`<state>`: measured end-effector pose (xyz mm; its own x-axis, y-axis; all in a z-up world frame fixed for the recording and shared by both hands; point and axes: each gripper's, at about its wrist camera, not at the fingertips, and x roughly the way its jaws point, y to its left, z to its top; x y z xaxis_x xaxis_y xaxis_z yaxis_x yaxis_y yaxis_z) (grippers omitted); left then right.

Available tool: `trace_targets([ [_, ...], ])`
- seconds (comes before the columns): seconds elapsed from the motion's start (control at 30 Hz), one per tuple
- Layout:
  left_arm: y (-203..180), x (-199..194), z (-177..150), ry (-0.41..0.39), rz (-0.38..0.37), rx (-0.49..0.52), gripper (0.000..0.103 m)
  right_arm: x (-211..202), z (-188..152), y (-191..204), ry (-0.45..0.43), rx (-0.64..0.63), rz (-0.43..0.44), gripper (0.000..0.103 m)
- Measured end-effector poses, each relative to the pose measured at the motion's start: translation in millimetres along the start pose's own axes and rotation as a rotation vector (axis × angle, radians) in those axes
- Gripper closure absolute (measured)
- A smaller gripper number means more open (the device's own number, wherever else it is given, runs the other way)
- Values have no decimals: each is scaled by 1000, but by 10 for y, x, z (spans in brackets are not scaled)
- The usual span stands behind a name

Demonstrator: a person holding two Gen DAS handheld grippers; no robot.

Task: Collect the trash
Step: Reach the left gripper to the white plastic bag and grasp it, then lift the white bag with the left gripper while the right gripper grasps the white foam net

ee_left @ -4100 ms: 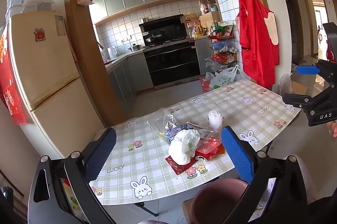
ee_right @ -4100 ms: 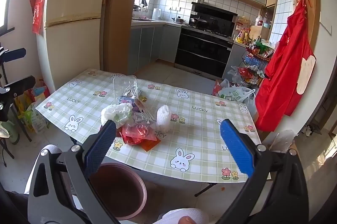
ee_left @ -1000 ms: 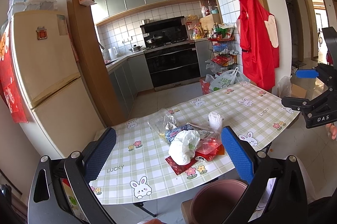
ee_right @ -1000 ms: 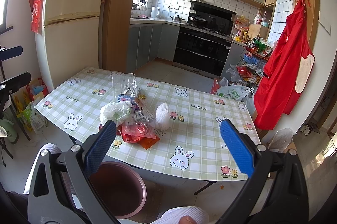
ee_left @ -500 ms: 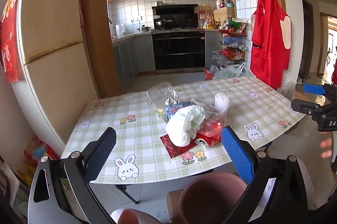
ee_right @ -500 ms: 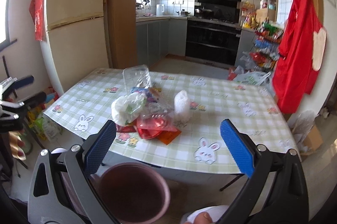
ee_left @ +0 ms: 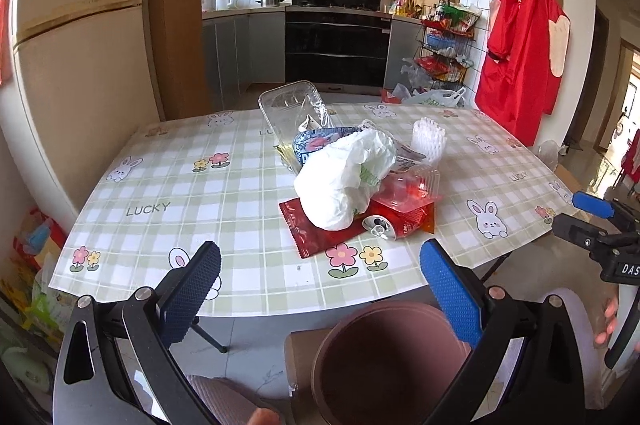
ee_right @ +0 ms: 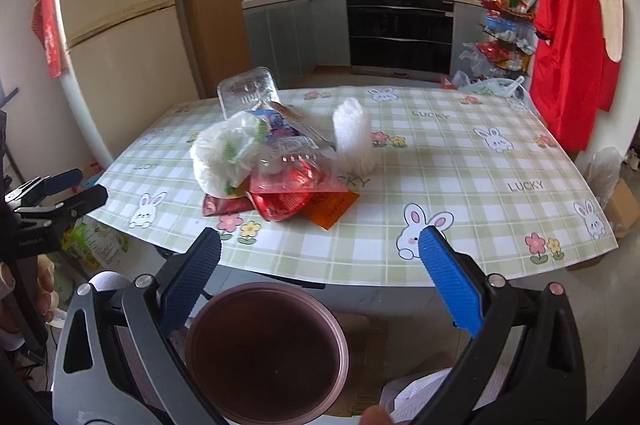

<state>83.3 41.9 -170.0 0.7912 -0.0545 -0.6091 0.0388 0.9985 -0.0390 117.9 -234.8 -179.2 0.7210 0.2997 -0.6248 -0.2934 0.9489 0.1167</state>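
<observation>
A heap of trash lies mid-table: a white plastic bag point(ee_left: 344, 177) point(ee_right: 224, 157), a clear tray point(ee_left: 290, 109) point(ee_right: 248, 91), red wrappers point(ee_left: 320, 229) point(ee_right: 284, 201), a crushed red can point(ee_left: 386, 225) and a white foam sleeve point(ee_left: 428, 139) point(ee_right: 354, 141). A brown bin point(ee_left: 384, 361) point(ee_right: 266, 349) stands on the floor below the table's near edge. My left gripper point(ee_left: 320, 289) is open, hovering short of the heap. My right gripper point(ee_right: 320, 273) is open too, over the bin and table edge. Both hold nothing.
The table point(ee_left: 180, 193) wears a green check cloth with rabbits. A cream fridge point(ee_left: 80, 65) stands to the left, a kitchen with an oven point(ee_left: 336, 49) behind, a red apron point(ee_left: 520, 37) at right. Cardboard point(ee_right: 364, 337) lies under the bin.
Both grippers have come closer to the table and tilted down, so the heap and bin look larger. Jaws stay open. The trash has not moved.
</observation>
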Motion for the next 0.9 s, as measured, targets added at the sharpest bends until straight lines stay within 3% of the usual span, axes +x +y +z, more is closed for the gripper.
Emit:
trace_targets([
  [0.23,65,475,221,22,-30,-18,5,245,-57,-231,13,75,17,6],
  [0.5,33,1366,465,96,-104,-38,5,445,-70,-333,37,87,32,6],
  [0.67,223,1786,442,179,-165,-238,6,506,-89,-367,47,82,35,6],
  [0.7,240,1820,423,185,-173,-253,11,512,-91,-370,47,84,37,6],
  [0.73,249,1835,406,186,-179,-257,27,518,-89,-374,48,85,39,6],
  [0.77,257,1849,387,193,-186,-259,37,521,-90,-381,46,87,45,6],
  [0.8,273,1847,360,204,-186,-268,57,524,-90,-389,45,90,53,6],
  [0.9,338,1733,352,176,-198,-286,72,536,-94,-385,45,91,56,6],
])
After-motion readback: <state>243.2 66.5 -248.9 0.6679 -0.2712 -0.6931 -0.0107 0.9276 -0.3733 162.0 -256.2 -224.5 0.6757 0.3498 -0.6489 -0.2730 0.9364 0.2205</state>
